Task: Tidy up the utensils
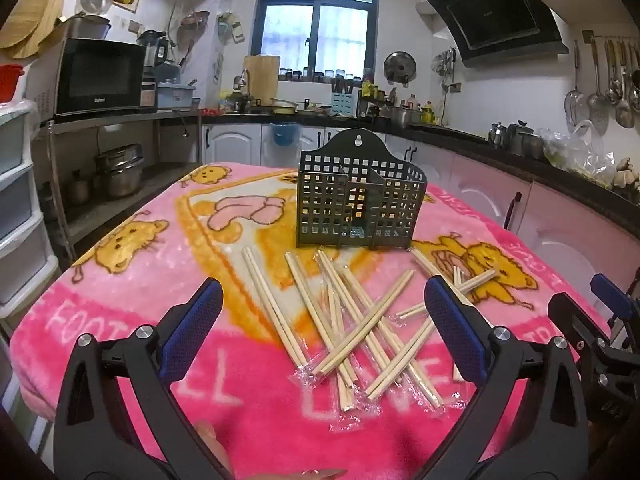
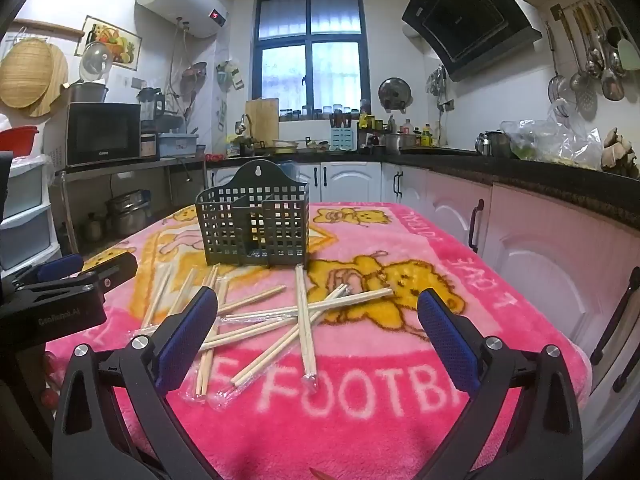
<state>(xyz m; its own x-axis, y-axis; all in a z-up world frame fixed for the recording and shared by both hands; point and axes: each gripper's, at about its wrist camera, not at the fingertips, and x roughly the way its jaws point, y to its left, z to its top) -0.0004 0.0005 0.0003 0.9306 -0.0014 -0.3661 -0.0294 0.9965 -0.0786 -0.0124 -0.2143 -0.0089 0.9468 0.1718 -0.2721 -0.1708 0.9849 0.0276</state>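
Observation:
Several pairs of wooden chopsticks in clear wrappers (image 1: pixel 352 320) lie scattered and crossed on the pink blanket; they also show in the right wrist view (image 2: pixel 280 320). A dark green perforated utensil holder (image 1: pixel 360 204) stands upright behind them, with compartments that look empty; it also shows in the right wrist view (image 2: pixel 256 224). My left gripper (image 1: pixel 324 312) is open and empty, just above the near ends of the chopsticks. My right gripper (image 2: pixel 316 316) is open and empty, above the pile's right side. Each gripper shows at the edge of the other's view.
The table is covered by a pink cartoon blanket (image 1: pixel 120 280). Kitchen counters (image 2: pixel 520 168) with pink cabinets run along the right and back. A microwave (image 1: pixel 100 76) and plastic drawers (image 1: pixel 20 208) stand at the left.

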